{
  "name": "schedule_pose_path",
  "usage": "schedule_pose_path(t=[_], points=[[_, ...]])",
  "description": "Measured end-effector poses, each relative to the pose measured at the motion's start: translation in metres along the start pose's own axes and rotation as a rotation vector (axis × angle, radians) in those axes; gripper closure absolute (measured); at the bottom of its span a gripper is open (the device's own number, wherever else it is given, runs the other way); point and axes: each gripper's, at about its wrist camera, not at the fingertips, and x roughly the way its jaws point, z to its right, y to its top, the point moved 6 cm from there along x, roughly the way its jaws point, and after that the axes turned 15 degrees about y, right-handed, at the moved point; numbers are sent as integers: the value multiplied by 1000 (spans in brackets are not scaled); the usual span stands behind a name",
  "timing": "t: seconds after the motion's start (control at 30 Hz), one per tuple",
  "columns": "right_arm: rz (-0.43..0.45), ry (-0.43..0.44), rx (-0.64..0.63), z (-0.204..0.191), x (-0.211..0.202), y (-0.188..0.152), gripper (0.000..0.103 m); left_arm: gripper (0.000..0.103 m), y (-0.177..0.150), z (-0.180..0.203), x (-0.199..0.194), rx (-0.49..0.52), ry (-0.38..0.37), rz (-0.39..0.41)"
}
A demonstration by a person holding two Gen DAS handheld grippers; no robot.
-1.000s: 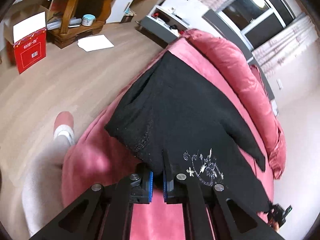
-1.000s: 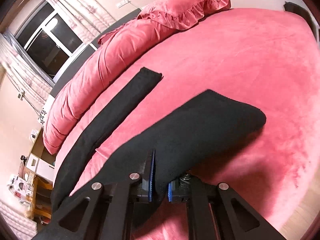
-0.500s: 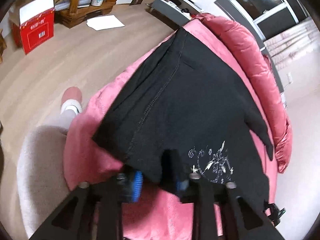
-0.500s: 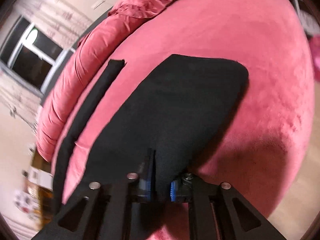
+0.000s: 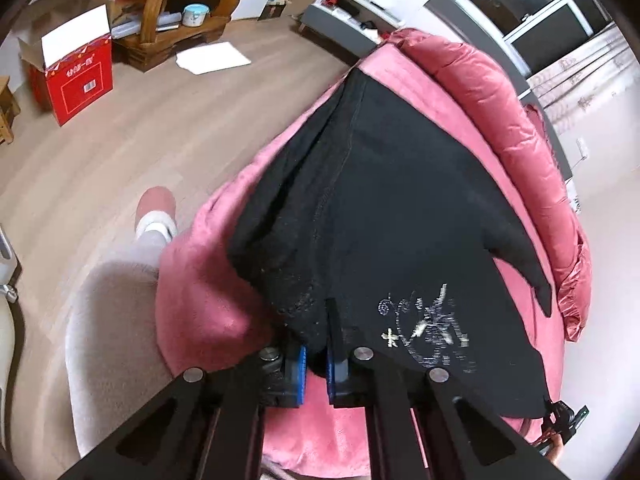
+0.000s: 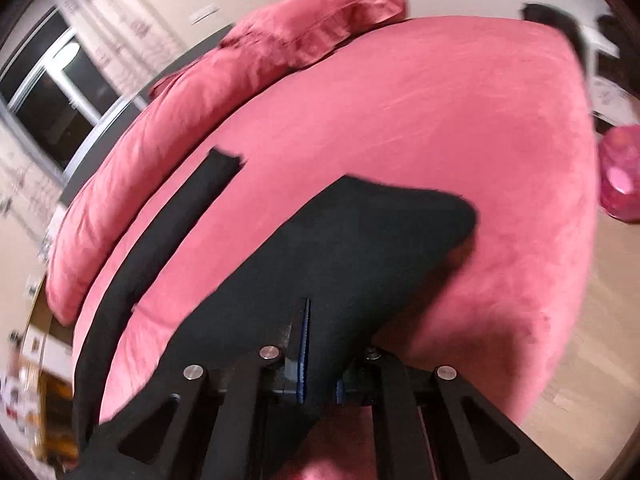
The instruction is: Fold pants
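Black pants [image 5: 400, 200] with a silver print [image 5: 424, 332] lie spread on the pink bed [image 5: 200, 300]. In the left wrist view my left gripper [image 5: 316, 344] has the waist edge bunched between its blue pads, and its jaws are closing on that cloth. In the right wrist view my right gripper [image 6: 320, 344] is shut on a fold of one pant leg [image 6: 360, 248], which drapes over its right finger. The other leg [image 6: 160, 248] runs as a narrow strip towards the far left of the bed [image 6: 440, 120].
A rolled pink quilt [image 5: 500, 120] and a pillow [image 6: 320, 20] line the bed's far side. A person's leg and slipper [image 5: 154, 208] stand by the bed's edge. On the wooden floor are a red box [image 5: 78, 84], a paper sheet [image 5: 212, 58] and a pink object [image 6: 620, 176].
The left jaws spread apart half a second ago and have come together again on the waist edge. The right gripper has shifted with the leg fold, and its view is blurred.
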Motion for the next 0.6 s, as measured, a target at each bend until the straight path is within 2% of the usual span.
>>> schedule_pose_path(t=[0.07, 0.13, 0.17, 0.2, 0.23, 0.27, 0.4, 0.47, 0.53, 0.6], points=[[-46, -66, 10, 10, 8, -9, 93, 96, -5, -4, 12, 0, 19, -37], [-64, -83, 12, 13, 11, -15, 93, 93, -8, -7, 18, -6, 25, -51], [-64, -95, 8, 14, 10, -17, 89, 90, -7, -7, 16, -7, 19, -47], [-54, -109, 3, 14, 6, -17, 83, 87, -5, -8, 14, -20, 11, -38], [-44, -132, -2, 14, 2, -15, 66, 85, -2, -11, 10, -41, 8, -27], [-17, -159, -6, 13, -7, -13, 55, 82, 0, -16, 5, -68, 12, -11], [114, -170, -37, -2, -37, -3, 52, 76, 17, -39, -26, -156, 94, 135], [158, -168, -87, -17, -49, -1, 51, 75, 25, -48, -40, -180, 109, 207], [170, -125, -163, -43, -51, -6, 51, 72, 31, -52, -51, -191, 110, 259], [150, -85, -249, -73, -42, -15, 51, 68, 33, -48, -54, -181, 101, 276]])
